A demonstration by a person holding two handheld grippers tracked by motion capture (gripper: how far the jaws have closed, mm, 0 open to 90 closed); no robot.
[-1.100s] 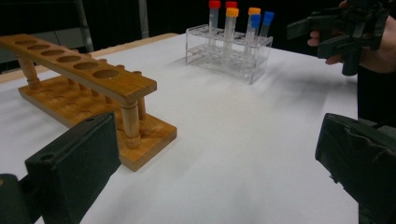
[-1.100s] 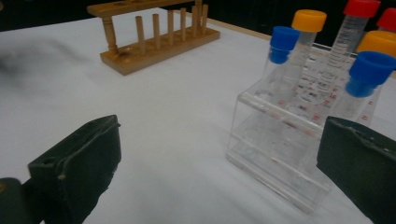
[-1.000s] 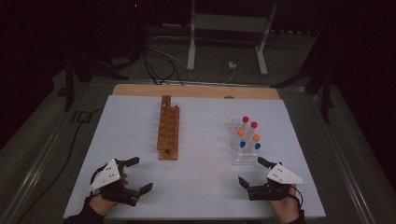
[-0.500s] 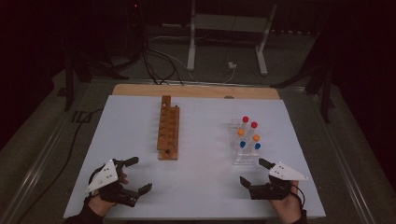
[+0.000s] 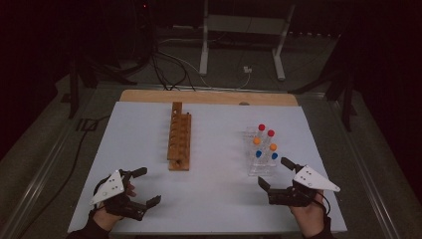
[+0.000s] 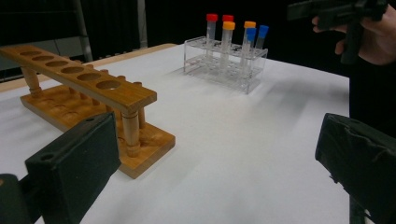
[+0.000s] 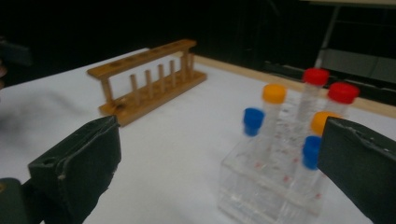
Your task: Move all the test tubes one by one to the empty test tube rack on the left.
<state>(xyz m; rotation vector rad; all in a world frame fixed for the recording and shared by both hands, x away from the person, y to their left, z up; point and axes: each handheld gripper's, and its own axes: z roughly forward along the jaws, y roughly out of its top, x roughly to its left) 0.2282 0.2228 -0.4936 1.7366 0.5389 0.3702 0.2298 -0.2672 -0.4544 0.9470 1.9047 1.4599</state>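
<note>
Right gripper (image 5: 275,174) held low near the table's (image 5: 214,199) front edge at about 5 o'clock, jaws spread wide apart, nothing between them. In the right gripper view, both black pads (image 7: 79,163) flanking the clear tube rack (image 7: 266,186), not touching it. Just beyond the jaw tips at roughly 12 o'clock from that gripper, the clear tube rack (image 5: 261,154) standing upright, carrying six capped tubes: two red-capped tubes (image 5: 262,128) farthest away, two orange-capped tubes (image 5: 257,141) in the middle, two blue-capped tubes (image 5: 259,154) nearest the gripper. Tubes all upright in their slots.

Left gripper (image 5: 141,186) held at about 7 o'clock near the same front edge, jaws likewise wide apart and holding nothing. From the left gripper view, one pad (image 6: 74,163) low on the left, the other pad at the right margin, white tabletop between them. At roughly 1 o'clock from that gripper, the wooden rack (image 5: 179,142) lying lengthwise toward 12 o'clock, near the table's centre, its row of holes open on top, well apart from the clear rack. Wooden rack's near end just past the left pad in the left gripper view (image 6: 93,98), not in contact.

Right hand (image 5: 308,214) and left hand (image 5: 107,216) entering from 6 o'clock, each wrapped around its gripper.
</note>
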